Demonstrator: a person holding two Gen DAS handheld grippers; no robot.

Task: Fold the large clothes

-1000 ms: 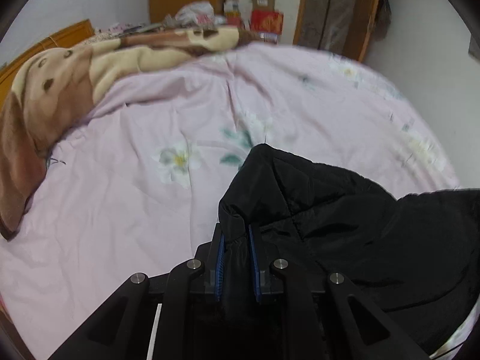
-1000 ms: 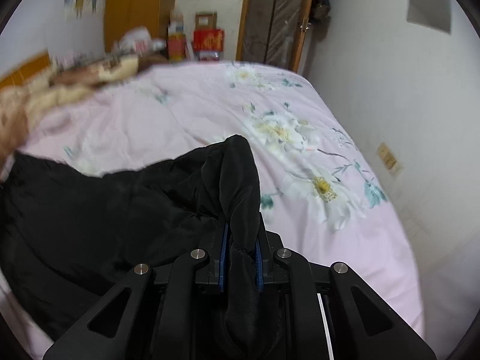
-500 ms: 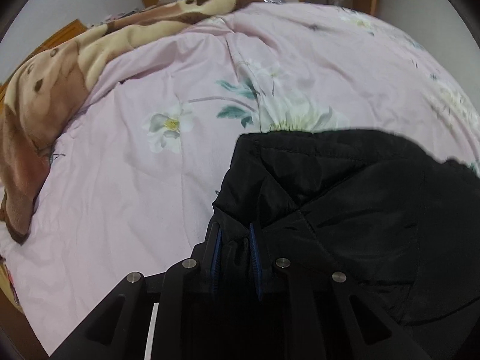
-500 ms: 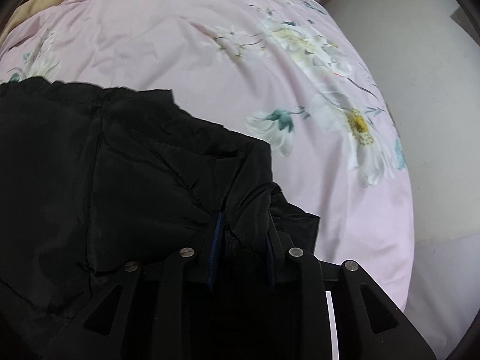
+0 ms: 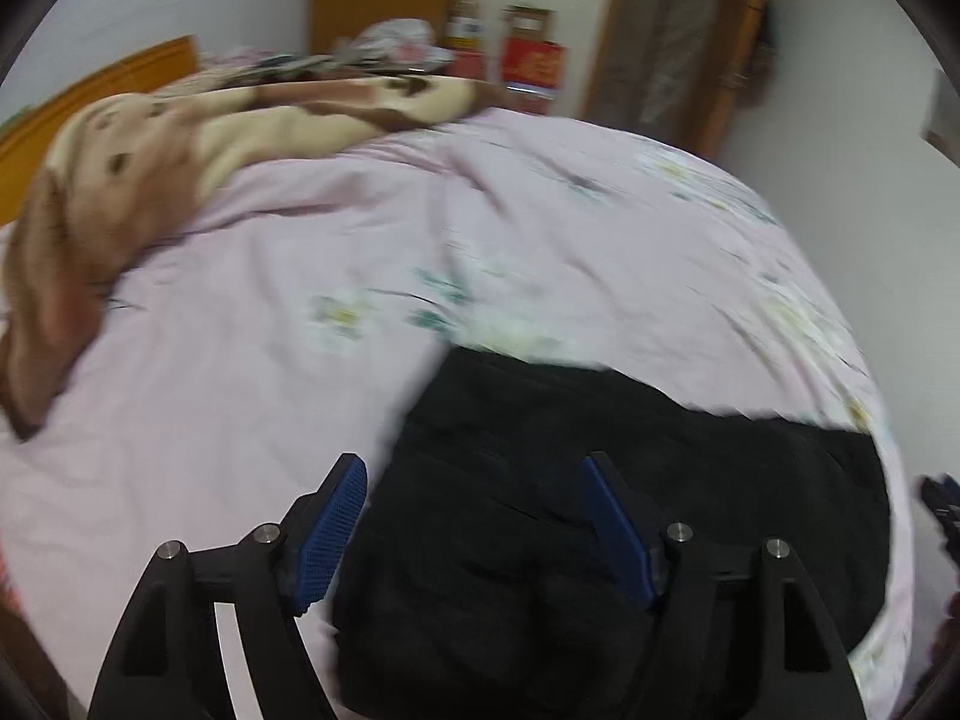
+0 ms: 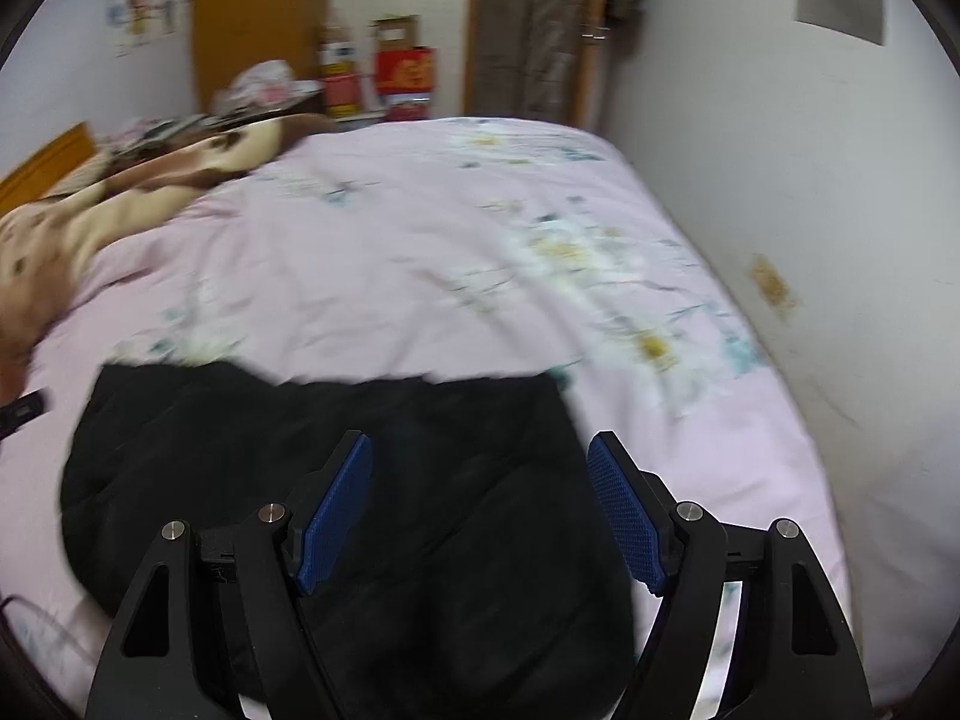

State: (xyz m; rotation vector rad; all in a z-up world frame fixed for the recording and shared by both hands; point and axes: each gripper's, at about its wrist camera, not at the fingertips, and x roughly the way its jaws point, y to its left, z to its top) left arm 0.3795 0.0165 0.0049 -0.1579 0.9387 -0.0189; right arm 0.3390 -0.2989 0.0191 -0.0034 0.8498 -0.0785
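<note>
A black padded garment (image 5: 630,510) lies flat on the pink floral bedspread (image 5: 300,408) at the near edge of the bed. My left gripper (image 5: 474,480) is open and empty, its blue pads spread just above the garment's left part. In the right wrist view the same garment (image 6: 420,480) lies below my right gripper (image 6: 480,456), which is also open and empty over its right part. Both views are motion-blurred.
A brown and cream blanket (image 5: 180,144) is bunched along the far left of the bed. A white wall (image 6: 810,240) runs along the bed's right side. Boxes (image 6: 402,72), a wooden headboard (image 5: 102,90) and a door (image 6: 528,24) stand at the back.
Both grippers were shut on folds of the black garment; they have let go, opened wide and lifted back. The garment now lies flat on the bed.
</note>
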